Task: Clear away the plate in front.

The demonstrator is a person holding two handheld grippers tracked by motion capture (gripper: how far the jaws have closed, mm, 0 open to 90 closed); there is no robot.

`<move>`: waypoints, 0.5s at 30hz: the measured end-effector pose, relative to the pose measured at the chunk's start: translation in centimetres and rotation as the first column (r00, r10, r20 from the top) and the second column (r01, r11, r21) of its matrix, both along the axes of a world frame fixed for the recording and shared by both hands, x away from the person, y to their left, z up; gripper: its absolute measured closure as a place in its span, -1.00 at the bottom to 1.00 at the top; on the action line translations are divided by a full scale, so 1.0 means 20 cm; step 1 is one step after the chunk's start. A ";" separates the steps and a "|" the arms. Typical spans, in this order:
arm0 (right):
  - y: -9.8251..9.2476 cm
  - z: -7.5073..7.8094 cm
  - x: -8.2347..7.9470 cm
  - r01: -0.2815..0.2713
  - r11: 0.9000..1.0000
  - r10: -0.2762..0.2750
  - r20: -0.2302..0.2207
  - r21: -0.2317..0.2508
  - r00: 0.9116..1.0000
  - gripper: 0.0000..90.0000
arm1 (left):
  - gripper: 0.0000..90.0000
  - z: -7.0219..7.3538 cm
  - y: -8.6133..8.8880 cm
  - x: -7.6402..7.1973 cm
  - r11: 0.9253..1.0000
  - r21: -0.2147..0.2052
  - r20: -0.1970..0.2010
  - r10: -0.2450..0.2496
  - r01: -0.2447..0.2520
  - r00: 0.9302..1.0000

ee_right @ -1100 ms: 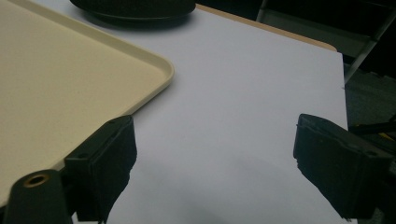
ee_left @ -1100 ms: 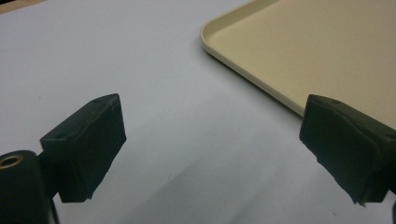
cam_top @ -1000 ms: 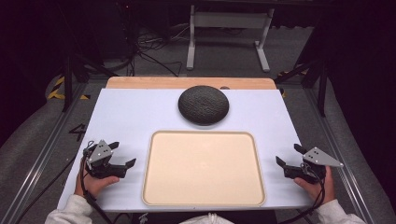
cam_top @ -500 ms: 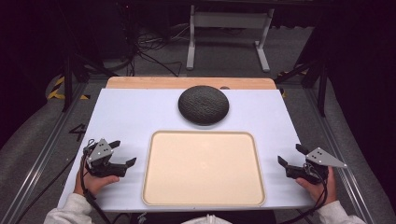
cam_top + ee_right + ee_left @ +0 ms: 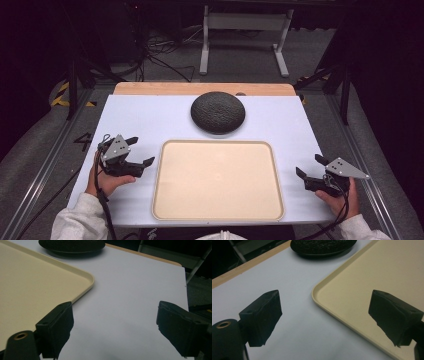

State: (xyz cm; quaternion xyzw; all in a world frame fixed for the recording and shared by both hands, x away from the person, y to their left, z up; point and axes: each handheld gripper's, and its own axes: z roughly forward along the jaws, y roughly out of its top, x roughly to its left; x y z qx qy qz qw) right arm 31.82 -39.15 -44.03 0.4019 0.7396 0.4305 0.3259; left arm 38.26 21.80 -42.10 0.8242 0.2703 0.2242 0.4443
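left hand-held gripper (image 5: 141, 151) jaws wide apart, holding nothing, low over bare counter (image 5: 150, 120) just left of the tray (image 5: 218, 216), one jaw over the tray's near-left corner in the left gripper view. right hand-held gripper (image 5: 310, 167) also wide open and empty, near the counter's right edge, apart from the tray's right rim. tray is beige, nothing on it, centred at the near edge. dark round textured object (image 5: 218, 111) sits beyond the tray, just short of the wooden strip (image 5: 200, 88) at the far edge
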 end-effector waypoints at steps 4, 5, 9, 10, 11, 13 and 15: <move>0.00 0.00 0.00 0.001 1.000 -0.001 -0.002 -0.001 1.000 -0.67 | -0.73 0.01 -0.05 0.05 0.999 0.027 -0.008 -0.020 0.020 1.000; 0.00 0.00 0.00 0.003 1.000 -0.003 -0.004 -0.001 1.000 -0.67 | -0.73 0.02 -0.08 0.09 0.999 0.029 -0.011 -0.036 0.037 0.999; 0.00 -0.01 0.01 0.003 1.000 -0.003 -0.007 -0.003 1.000 -0.67 | -0.72 0.05 -0.14 0.16 0.997 0.039 -0.008 -0.061 0.061 0.998; 0.00 -0.01 0.01 0.004 1.000 -0.004 -0.008 -0.004 1.000 -0.67 | -0.72 0.05 -0.16 0.18 0.997 0.046 -0.010 -0.066 0.067 0.998; 0.01 -0.01 0.01 0.003 1.000 -0.003 -0.009 -0.005 1.000 -0.67 | -0.71 0.05 -0.19 0.20 0.995 0.061 -0.014 -0.073 0.073 0.997; 0.00 -0.01 0.01 0.005 1.000 -0.006 -0.009 -0.006 1.000 -0.67 | -0.70 0.06 -0.25 0.26 0.992 0.082 -0.014 -0.091 0.092 0.996; 0.00 -0.01 0.01 0.007 1.000 -0.007 -0.009 -0.005 1.000 -0.67 | -0.69 0.07 -0.29 0.30 0.991 0.086 -0.019 -0.097 0.098 0.995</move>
